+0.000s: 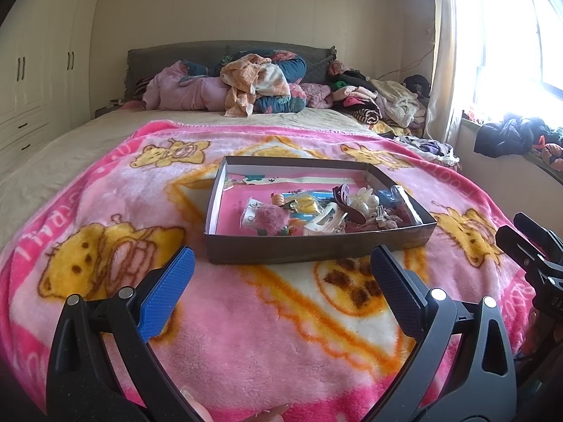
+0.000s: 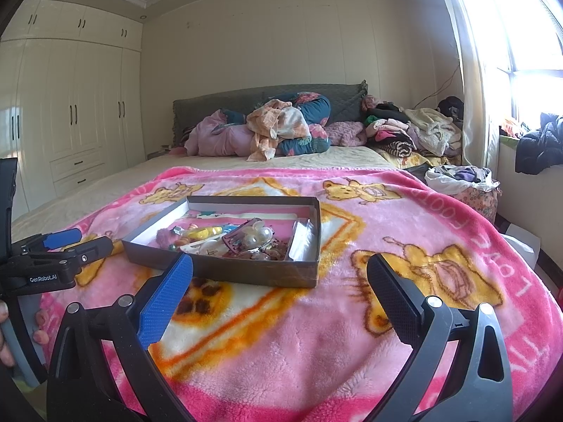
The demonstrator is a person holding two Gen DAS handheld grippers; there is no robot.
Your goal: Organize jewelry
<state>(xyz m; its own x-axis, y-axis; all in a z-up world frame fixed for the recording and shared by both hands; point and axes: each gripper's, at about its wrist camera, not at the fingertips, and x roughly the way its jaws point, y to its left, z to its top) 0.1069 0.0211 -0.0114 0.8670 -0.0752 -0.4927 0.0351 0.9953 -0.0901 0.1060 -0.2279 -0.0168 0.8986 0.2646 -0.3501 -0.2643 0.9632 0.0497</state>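
Observation:
A shallow dark cardboard box (image 1: 316, 246) (image 2: 225, 270) lies on the pink bear blanket. Inside it is a loose heap of jewelry and hair clips (image 1: 337, 214) (image 2: 242, 241): a pearl flower piece (image 1: 367, 198) (image 2: 258, 235), a white claw clip (image 1: 325, 223), a dark red clip, a pink fluffy piece (image 1: 272, 216). My left gripper (image 1: 281, 263) hovers open just in front of the box's near wall, holding nothing. My right gripper (image 2: 279, 274) is open and empty too, near the box's front right corner. Each gripper shows at the edge of the other's view.
The pink blanket (image 1: 264, 334) (image 2: 316, 334) covers the near half of a bed. Piled bedding and clothes (image 1: 246, 84) (image 2: 281, 130) sit at the headboard. More clothes (image 2: 461, 176) lie at the right by the window. White wardrobes (image 2: 70, 123) stand at the left.

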